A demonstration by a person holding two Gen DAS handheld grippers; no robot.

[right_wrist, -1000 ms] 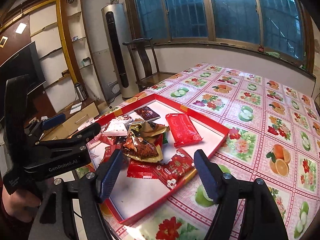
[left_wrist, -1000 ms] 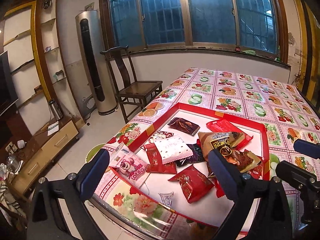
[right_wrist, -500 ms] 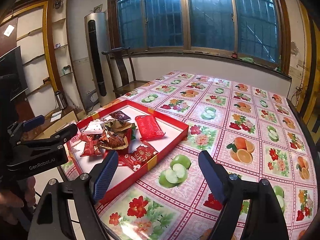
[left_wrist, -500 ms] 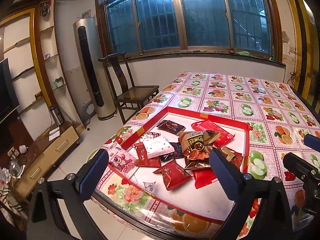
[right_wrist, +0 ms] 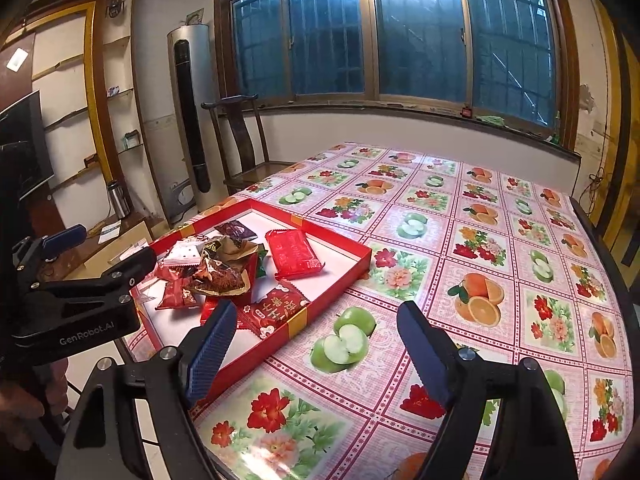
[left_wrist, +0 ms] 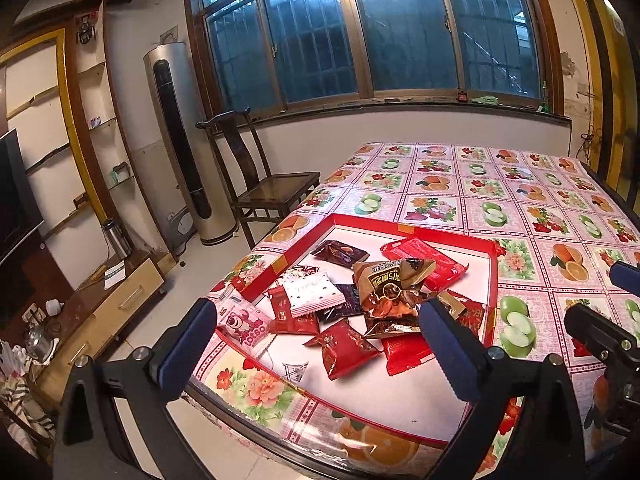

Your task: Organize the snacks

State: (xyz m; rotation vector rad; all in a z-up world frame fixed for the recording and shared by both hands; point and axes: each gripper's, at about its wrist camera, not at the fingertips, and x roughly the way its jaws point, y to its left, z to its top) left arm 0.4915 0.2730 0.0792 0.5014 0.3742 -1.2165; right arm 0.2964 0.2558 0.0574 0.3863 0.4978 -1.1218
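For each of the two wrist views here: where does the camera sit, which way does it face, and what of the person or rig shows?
Left wrist: rides the left gripper, angled down across the red tray of snack packets toward the window; the right gripper's fingers show at right.
Right wrist: rides the right gripper, open over the tablecloth beside the tray; the left gripper and a hand show at left.
Shared: tray, packets, chair, window.
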